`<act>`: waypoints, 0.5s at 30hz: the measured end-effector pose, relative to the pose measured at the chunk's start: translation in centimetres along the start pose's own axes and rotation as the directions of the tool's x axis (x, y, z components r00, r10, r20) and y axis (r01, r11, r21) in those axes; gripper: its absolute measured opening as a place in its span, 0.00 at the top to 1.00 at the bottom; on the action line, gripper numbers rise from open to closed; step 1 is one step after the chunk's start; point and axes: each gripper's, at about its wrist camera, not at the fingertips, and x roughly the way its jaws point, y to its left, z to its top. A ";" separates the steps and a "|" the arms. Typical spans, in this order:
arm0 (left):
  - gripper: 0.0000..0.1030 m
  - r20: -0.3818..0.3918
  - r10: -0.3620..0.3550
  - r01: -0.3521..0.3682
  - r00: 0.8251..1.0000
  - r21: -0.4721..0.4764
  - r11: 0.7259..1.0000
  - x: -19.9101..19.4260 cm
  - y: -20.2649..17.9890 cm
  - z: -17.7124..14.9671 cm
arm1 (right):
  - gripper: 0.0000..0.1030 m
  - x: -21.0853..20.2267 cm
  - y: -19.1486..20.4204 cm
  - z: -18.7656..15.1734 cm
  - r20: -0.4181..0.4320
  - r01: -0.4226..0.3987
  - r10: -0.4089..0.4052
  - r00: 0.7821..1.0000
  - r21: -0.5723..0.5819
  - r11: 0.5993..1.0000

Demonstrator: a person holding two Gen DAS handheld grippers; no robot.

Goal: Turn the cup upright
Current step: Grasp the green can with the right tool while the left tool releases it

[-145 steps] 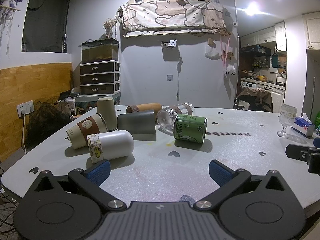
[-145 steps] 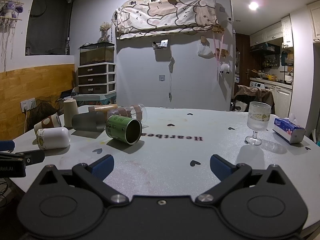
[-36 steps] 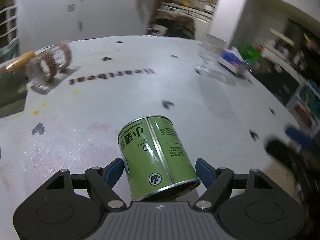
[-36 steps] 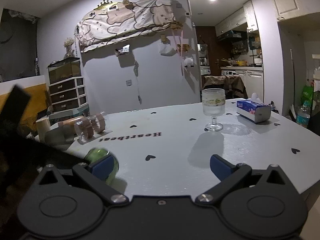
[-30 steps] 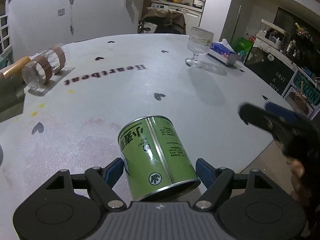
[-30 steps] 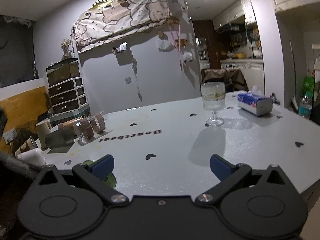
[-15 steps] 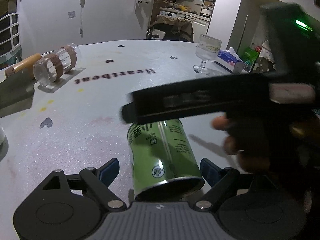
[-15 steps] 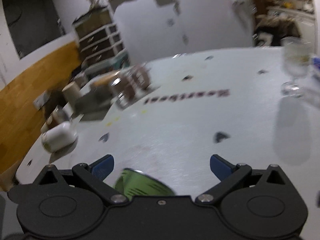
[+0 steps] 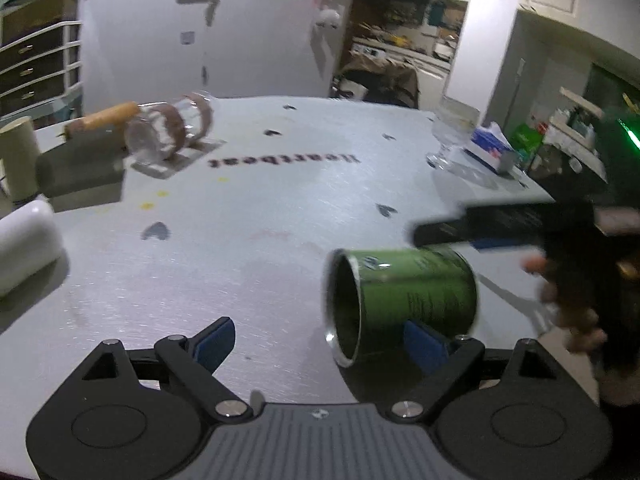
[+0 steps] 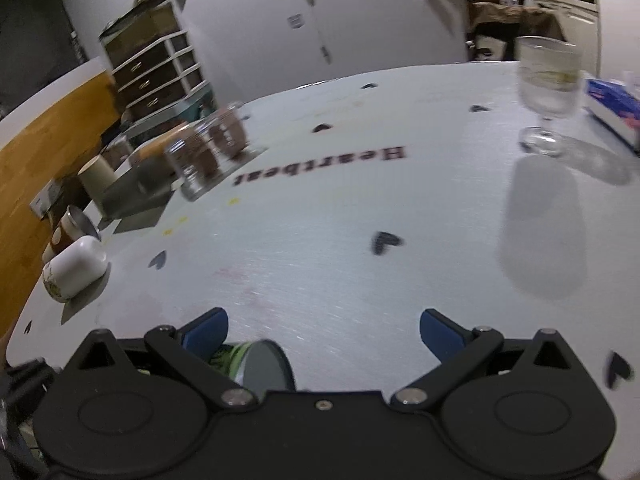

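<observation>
Green cup [image 9: 404,300] on its side, long axis crosswise, mouth facing left, both tongs [image 9: 320,340] [image 10: 324,330] spread wide, gripping nothing

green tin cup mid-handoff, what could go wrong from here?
The green tin cup lies on its side near the grey table's edge, not visibly clamped; it could roll off. The open left gripper and right gripper are close together and may collide.

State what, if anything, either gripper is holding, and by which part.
Nothing is held. The left gripper and right gripper both stand wide open. The green cup is on its side beside one finger of the left gripper, not clamped.
</observation>
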 end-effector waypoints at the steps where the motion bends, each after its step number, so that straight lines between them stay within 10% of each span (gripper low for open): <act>1: 0.11 0.007 0.007 -0.006 1.000 -0.011 1.000 0.0 0.2 0.1 | 0.00 -0.4 -0.5 -0.3 0.004 0.002 -0.002 1.000 0.010 1.000; 15: 0.11 0.047 0.036 -0.031 0.998 -0.099 0.995 1.0 1.8 0.8 | 0.00 -3.9 -1.8 -4.5 -0.016 -0.090 0.092 0.996 0.090 0.992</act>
